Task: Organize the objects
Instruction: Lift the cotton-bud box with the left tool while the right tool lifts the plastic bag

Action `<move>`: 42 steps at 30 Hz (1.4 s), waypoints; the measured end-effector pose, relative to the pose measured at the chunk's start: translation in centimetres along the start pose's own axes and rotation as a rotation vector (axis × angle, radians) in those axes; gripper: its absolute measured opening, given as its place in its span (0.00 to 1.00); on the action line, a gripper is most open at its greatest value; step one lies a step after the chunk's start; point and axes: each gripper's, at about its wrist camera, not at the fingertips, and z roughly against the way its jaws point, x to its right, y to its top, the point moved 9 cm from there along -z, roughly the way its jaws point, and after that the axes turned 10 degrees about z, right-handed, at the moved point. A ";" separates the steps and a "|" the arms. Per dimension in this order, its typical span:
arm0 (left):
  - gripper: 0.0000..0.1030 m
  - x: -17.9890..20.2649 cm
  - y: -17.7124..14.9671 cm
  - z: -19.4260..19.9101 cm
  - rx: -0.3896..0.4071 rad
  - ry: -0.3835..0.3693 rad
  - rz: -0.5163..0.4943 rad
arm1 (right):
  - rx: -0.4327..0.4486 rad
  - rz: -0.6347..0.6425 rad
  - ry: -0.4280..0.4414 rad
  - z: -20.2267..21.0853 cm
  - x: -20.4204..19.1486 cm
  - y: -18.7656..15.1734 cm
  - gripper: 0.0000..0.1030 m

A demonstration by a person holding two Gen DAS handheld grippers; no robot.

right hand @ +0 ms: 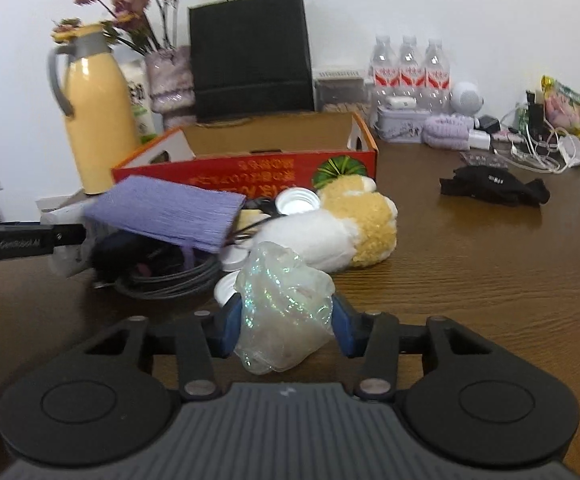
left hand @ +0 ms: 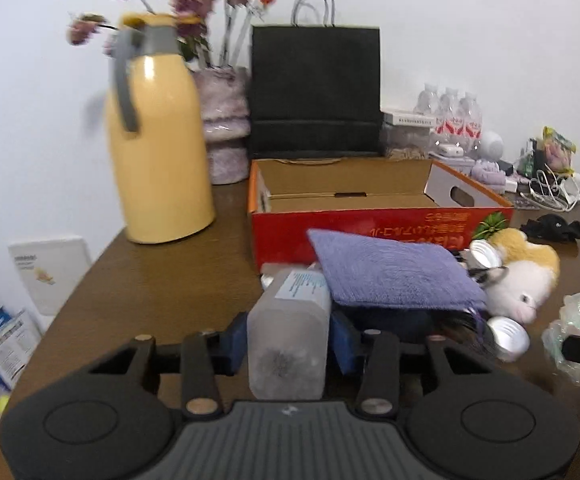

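My left gripper (left hand: 288, 340) is shut on a frosted, translucent bottle (left hand: 290, 320) with a pale blue label, its blue pads pressing both sides. My right gripper (right hand: 286, 320) is shut on a crumpled iridescent plastic wrap (right hand: 286, 304). Just beyond both lies a pile: a purple cloth (left hand: 390, 272) draped over dark items, a white and tan plush toy (right hand: 350, 220), white lids (right hand: 296, 200) and a coiled grey cable (right hand: 170, 280). Behind the pile stands an open red-orange cardboard box (left hand: 370, 220), with nothing visible inside.
A yellow thermos jug (left hand: 158, 140) stands left of the box, a vase of flowers (left hand: 226, 128) and a black paper bag (left hand: 316, 88) behind. On the brown table to the right are a black cloth (right hand: 494, 186), water bottles (right hand: 410, 68), chargers and cables (right hand: 542, 152).
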 end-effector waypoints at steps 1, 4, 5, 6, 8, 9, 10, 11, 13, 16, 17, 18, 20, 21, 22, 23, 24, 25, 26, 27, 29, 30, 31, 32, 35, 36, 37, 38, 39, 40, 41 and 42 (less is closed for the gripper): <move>0.39 0.0 -0.5 1.3 0.003 0.000 0.011 | 0.004 0.006 0.007 0.9 -0.4 -0.3 0.45; 0.39 -0.6 -2.7 5.1 -0.025 -0.027 0.118 | 0.001 0.020 0.042 2.9 -1.7 -1.4 0.46; 0.39 -0.8 -3.5 6.4 -0.045 -0.056 0.178 | -0.004 0.030 0.065 3.6 -2.4 -1.9 0.46; 0.39 -0.9 -4.2 7.4 -0.063 -0.086 0.239 | -0.009 0.039 0.084 4.1 -3.0 -2.4 0.46; 0.38 -1.1 -5.8 8.7 -0.107 -0.164 0.359 | -0.018 0.055 0.126 4.9 -4.2 -3.3 0.47; 0.38 -0.8 -6.9 9.1 -0.141 -0.221 0.402 | -0.027 0.058 0.144 5.1 -4.7 -3.7 0.47; 0.38 -0.6 -7.7 9.0 -0.169 -0.243 0.413 | -0.040 0.054 0.154 5.2 -5.1 -4.0 0.48; 0.41 -0.5 -8.4 8.9 -0.200 -0.235 0.406 | -0.051 0.048 0.157 5.2 -5.3 -4.3 0.48; 0.45 -0.9 -8.7 9.2 -0.172 -0.190 0.400 | -0.059 0.038 0.148 5.2 -5.4 -4.4 0.54; 0.59 -2.0 -8.4 9.5 -0.125 -0.101 0.393 | -0.056 0.042 0.108 5.7 -5.1 -4.4 0.61; 0.59 -2.4 -8.4 9.5 -0.112 -0.096 0.388 | -0.049 0.044 0.102 5.9 -5.1 -4.4 0.61; 0.59 -3.1 -8.4 9.3 -0.108 -0.068 0.401 | -0.044 0.043 0.098 6.2 -5.0 -4.4 0.61; 0.61 -4.3 -8.5 8.9 -0.117 -0.047 0.455 | -0.036 0.042 0.094 6.5 -4.9 -4.4 0.61; 0.61 -4.7 -8.4 8.9 -0.120 -0.052 0.473 | -0.035 0.043 0.089 6.6 -4.9 -4.4 0.61; 0.62 -4.6 -8.2 9.0 -0.115 -0.058 0.459 | -0.034 0.044 0.084 6.6 -4.8 -4.5 0.61; 0.65 -4.3 -8.0 9.3 -0.101 -0.059 0.411 | -0.034 0.046 0.082 6.6 -4.8 -4.5 0.61; 0.68 -3.8 -7.7 9.5 -0.083 -0.052 0.341 | -0.035 0.048 0.081 6.5 -4.8 -4.5 0.61; 0.76 -3.2 -7.6 9.7 -0.060 -0.044 0.264 | -0.041 0.051 0.077 6.3 -4.8 -4.5 0.64; 0.81 -2.6 -7.5 9.7 -0.042 -0.042 0.200 | -0.047 0.054 0.073 6.1 -4.9 -4.6 0.69; 0.83 -1.7 -7.5 9.7 -0.029 -0.043 0.129 | -0.051 0.058 0.068 6.0 -4.8 -4.6 0.72; 0.84 -0.5 -7.5 9.2 -0.028 -0.054 0.026 | -0.049 0.065 0.062 6.0 -4.9 -4.6 0.81; 0.84 -0.1 -7.6 8.8 -0.031 -0.051 -0.017 | -0.047 0.070 0.062 6.1 -4.9 -4.6 0.81; 0.84 0.2 -7.7 8.3 -0.037 -0.039 -0.035 | -0.046 0.074 0.060 6.2 -4.9 -4.6 0.81; 0.83 0.1 -7.8 7.7 -0.048 -0.017 -0.047 | -0.043 0.078 0.053 6.3 -4.9 -4.7 0.81; 0.82 -0.4 -8.0 6.5 -0.094 0.004 -0.034 | -0.035 0.079 0.045 6.8 -4.5 -4.6 0.74; 0.82 -0.6 -8.0 6.3 -0.103 0.004 -0.027 | -0.032 0.075 0.047 7.0 -4.4 -4.5 0.71; 0.82 -0.7 -8.1 6.2 -0.109 0.007 -0.024 | -0.029 0.070 0.051 7.1 -4.3 -4.5 0.66; 0.82 -0.8 -8.1 6.0 -0.116 0.012 -0.026 | -0.028 0.063 0.055 7.1 -4.2 -4.5 0.64; 0.81 -0.9 -8.1 5.8 -0.122 0.012 -0.031 | -0.033 0.058 0.058 7.0 -4.1 -4.5 0.60; 0.80 -0.8 -8.1 5.5 -0.128 0.014 -0.035 | -0.041 0.055 0.065 6.7 -4.1 -4.7 0.50; 0.62 -0.9 -8.1 5.4 -0.133 0.016 -0.037 | -0.051 0.050 0.074 6.4 -4.1 -4.8 0.40; 0.62 -0.8 -8.1 5.3 -0.136 0.011 -0.039 | -0.048 0.042 0.076 6.3 -4.0 -4.8 0.39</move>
